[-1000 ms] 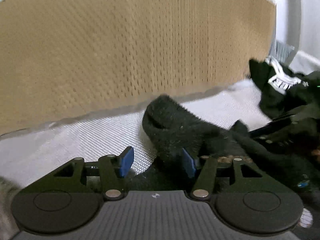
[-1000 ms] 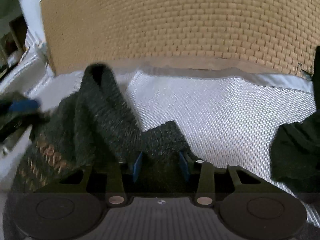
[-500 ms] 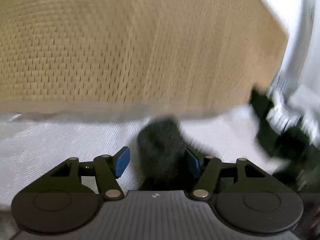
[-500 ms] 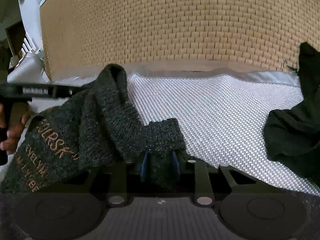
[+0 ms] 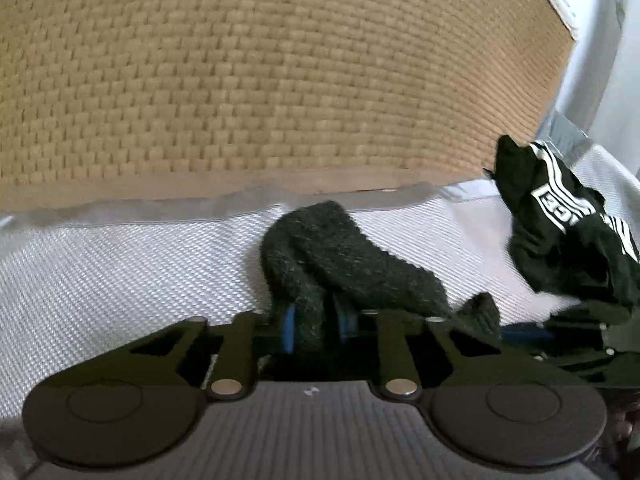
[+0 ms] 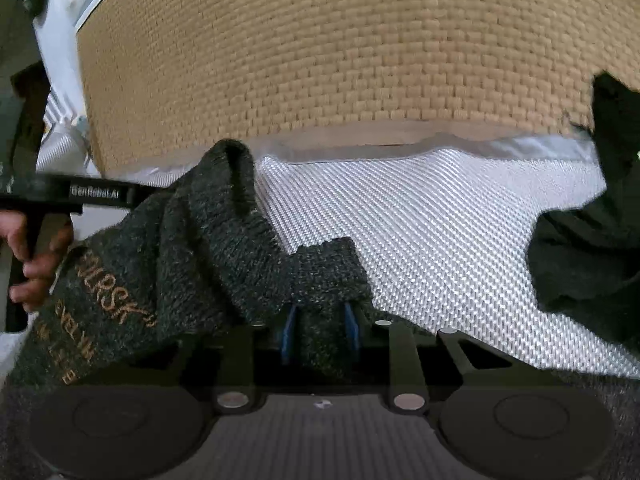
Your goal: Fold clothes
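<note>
Both hand-held grippers, left (image 5: pixel 314 326) and right (image 6: pixel 318 332), have clamped the sock (image 6: pixel 208 240) over white woven cloth (image 6: pixel 440 248).

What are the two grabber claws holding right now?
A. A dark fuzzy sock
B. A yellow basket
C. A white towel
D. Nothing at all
A: the left gripper and the right gripper each have their blue pads pinched shut on the dark knitted sock, which hangs between them above the white woven cloth.
</note>
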Demonstrator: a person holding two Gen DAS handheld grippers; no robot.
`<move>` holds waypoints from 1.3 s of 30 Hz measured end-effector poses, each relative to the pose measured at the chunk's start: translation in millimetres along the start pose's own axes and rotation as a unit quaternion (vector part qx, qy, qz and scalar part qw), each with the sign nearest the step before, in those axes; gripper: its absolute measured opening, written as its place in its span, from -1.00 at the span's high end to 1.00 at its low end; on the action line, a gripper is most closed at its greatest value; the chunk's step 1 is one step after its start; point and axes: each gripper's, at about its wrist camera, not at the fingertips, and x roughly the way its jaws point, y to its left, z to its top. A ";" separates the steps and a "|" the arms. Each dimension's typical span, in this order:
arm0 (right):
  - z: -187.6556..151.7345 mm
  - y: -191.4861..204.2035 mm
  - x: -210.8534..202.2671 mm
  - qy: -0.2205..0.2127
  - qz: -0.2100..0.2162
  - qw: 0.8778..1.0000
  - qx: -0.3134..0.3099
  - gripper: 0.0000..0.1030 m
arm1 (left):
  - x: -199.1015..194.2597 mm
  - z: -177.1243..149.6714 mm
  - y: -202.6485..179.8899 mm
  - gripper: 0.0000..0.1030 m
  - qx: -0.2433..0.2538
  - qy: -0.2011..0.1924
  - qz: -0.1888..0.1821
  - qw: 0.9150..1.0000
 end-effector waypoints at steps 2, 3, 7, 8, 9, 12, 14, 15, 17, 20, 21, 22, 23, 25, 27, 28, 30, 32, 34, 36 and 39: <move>3.7 6.4 -0.2 0.004 -0.010 0.999 -0.043 0.51 | -3.2 -1.2 -9.2 0.83 0.025 -0.010 0.012 1.000; 6.2 10.2 -1.0 0.005 -0.017 0.998 -0.066 0.61 | -5.2 -1.4 -13.6 0.84 0.039 -0.016 0.020 0.999; 15.6 7.2 -3.5 -0.010 -0.049 0.995 -0.086 0.75 | -12.0 -0.6 -23.7 0.85 0.069 -0.046 0.051 0.995; 18.0 6.3 -4.1 -0.014 -0.057 0.994 -0.090 0.76 | -12.2 1.5 -23.7 0.85 0.071 -0.050 0.051 0.995; 20.4 5.4 -4.7 -0.017 -0.065 0.993 -0.095 0.76 | -14.9 3.1 -25.0 0.85 0.079 -0.054 0.053 0.994; 35.2 -3.5 -6.8 -0.031 -0.095 0.990 -0.102 0.78 | -16.6 13.7 -27.0 0.86 0.104 -0.058 0.053 0.991; 47.5 -11.4 -8.6 -0.040 -0.120 0.986 -0.105 0.79 | -20.1 22.1 -26.7 0.87 0.110 -0.067 0.063 0.990; 51.4 -13.6 -9.2 -0.042 -0.125 0.986 -0.106 0.82 | -21.9 26.6 -26.3 0.87 0.112 -0.071 0.068 0.989; 58.6 -17.4 -10.3 -0.046 -0.133 0.984 -0.107 0.92 | -23.4 33.5 -27.7 0.87 0.114 -0.076 0.073 0.988; 69.5 -23.0 -11.9 -0.051 -0.144 0.982 -0.109 0.92 | -20.5 42.5 -34.7 0.87 0.129 -0.075 0.089 0.985; 73.1 -24.9 -12.5 -0.053 -0.148 0.982 -0.109 0.92 | -18.3 44.2 -35.7 0.87 0.130 -0.070 0.091 0.985; 76.7 -26.8 -13.0 -0.054 -0.152 0.981 -0.110 0.92 | -15.4 43.9 -35.7 0.87 0.130 -0.057 0.092 0.986; 80.3 -28.7 -13.6 -0.056 -0.156 0.980 -0.110 0.92 | -11.2 42.0 -35.7 0.87 0.134 -0.039 0.094 0.986; 76.3 -35.5 -6.5 -0.019 -0.106 0.991 -0.074 0.89 | 2.5 33.6 -35.5 0.87 0.147 0.014 0.098 0.984; 64.6 -38.9 -3.4 -0.001 -0.080 0.994 -0.068 0.81 | 8.1 22.6 -33.2 0.86 0.150 0.034 0.101 0.983; 58.7 -40.5 -2.1 0.007 -0.068 0.995 -0.067 0.70 | 8.6 18.8 -30.9 0.85 0.145 0.035 0.097 0.984; 53.5 -47.1 -2.6 0.011 -0.054 0.997 -0.058 0.48 | 10.5 14.2 -26.9 0.80 0.138 0.038 0.099 0.985; 55.2 -50.5 -1.9 0.003 -0.061 0.996 -0.058 0.25 | 11.1 11.3 -23.0 0.71 0.132 0.038 0.101 0.985; 55.3 -52.5 -5.2 -0.009 -0.084 0.995 -0.053 0.16 | 11.2 11.2 -21.0 0.63 0.127 0.037 0.102 0.986; 57.6 -55.2 -5.2 -0.018 -0.089 0.995 -0.044 -0.09 | 12.2 11.8 -20.4 0.62 0.125 0.039 0.101 0.986; 58.2 -61.9 1.0 -0.003 -0.077 0.997 -0.026 -0.24 | 18.4 8.8 -19.5 0.62 0.125 0.059 0.094 0.986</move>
